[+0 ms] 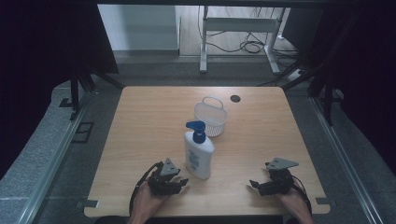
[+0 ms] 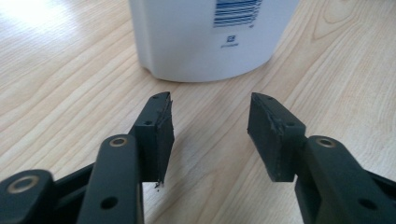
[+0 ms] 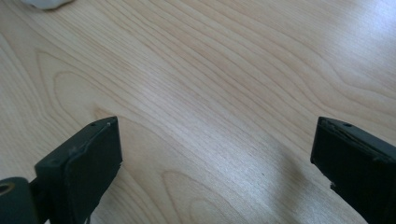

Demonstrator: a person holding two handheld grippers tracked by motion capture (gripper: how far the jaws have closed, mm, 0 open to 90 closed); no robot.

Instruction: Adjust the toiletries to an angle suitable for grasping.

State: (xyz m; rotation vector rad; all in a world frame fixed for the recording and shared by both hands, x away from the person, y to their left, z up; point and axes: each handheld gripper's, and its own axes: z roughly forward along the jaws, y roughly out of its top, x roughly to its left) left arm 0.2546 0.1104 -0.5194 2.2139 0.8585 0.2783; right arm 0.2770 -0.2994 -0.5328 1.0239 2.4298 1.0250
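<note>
Reaching for the lotion bottle (image 1: pixel 199 154) at frame centre, left tongs (image 2: pixel 210 126) standing apart, nothing gripped; right tongs (image 3: pixel 215 163) gaping wide, idling lower right; basket (image 1: pixel 210 117) waiting empty.

White bottle (image 1: pixel 199 157), blue pump (image 1: pixel 197 129); white basket (image 1: pixel 210 116).

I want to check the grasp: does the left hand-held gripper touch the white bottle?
Apart. In the left gripper view, bare wood shows between the left hand-held gripper and the white bottle; its jaws stand open.
</note>
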